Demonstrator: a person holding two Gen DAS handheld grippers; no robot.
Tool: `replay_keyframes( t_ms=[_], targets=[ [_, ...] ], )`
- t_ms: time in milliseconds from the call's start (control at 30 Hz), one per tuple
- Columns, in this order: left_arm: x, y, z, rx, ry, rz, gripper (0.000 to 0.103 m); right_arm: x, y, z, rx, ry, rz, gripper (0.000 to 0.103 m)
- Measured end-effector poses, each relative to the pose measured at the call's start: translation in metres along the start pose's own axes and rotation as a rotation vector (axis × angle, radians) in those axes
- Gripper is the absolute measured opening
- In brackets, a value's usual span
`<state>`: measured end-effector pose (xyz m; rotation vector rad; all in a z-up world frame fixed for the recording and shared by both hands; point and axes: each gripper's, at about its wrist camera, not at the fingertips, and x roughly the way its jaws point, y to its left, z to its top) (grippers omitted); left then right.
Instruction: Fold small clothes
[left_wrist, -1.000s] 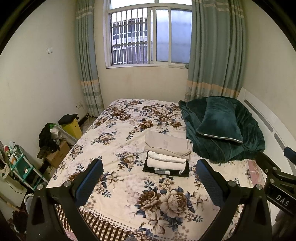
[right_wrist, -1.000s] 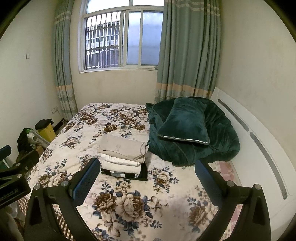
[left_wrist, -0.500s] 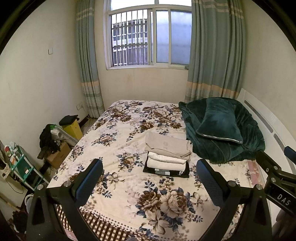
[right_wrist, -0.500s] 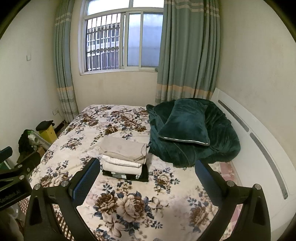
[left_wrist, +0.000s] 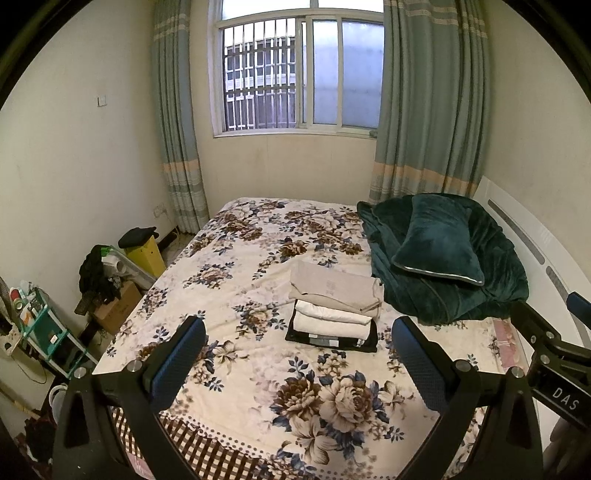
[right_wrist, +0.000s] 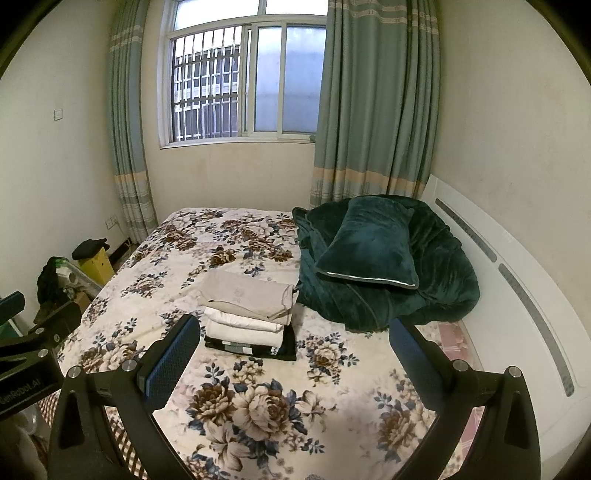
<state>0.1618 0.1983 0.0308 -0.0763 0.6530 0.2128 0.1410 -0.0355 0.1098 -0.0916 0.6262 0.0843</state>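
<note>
A stack of folded clothes (left_wrist: 334, 308) lies on the flowered bed (left_wrist: 240, 280): a beige piece on top, white pieces under it, a black one at the bottom. It also shows in the right wrist view (right_wrist: 249, 315). My left gripper (left_wrist: 297, 363) is open and empty, held well above the bed's near end, short of the stack. My right gripper (right_wrist: 291, 354) is open and empty, to the right of the left one, also short of the stack.
A dark green blanket (left_wrist: 461, 291) with a green pillow (left_wrist: 439, 243) on it lies at the bed's right, against the white headboard (right_wrist: 517, 288). Boxes, a yellow bin (left_wrist: 146, 253) and clutter stand on the floor at the left. A window and curtains are behind.
Both grippers have drawn back and risen a little, so the stack sits slightly lower and farther in both views. Both stay open and empty.
</note>
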Motion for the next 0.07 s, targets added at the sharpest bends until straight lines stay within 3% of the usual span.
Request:
replay_keyframes(
  t_ms=[67],
  targets=[
    [-0.0043,0.0009,-0.0026,-0.003,-0.002,0.006,0.103,-0.0001,-0.0002,-0.0003,-0.001,-0.001,0.0,0.103]
  ],
)
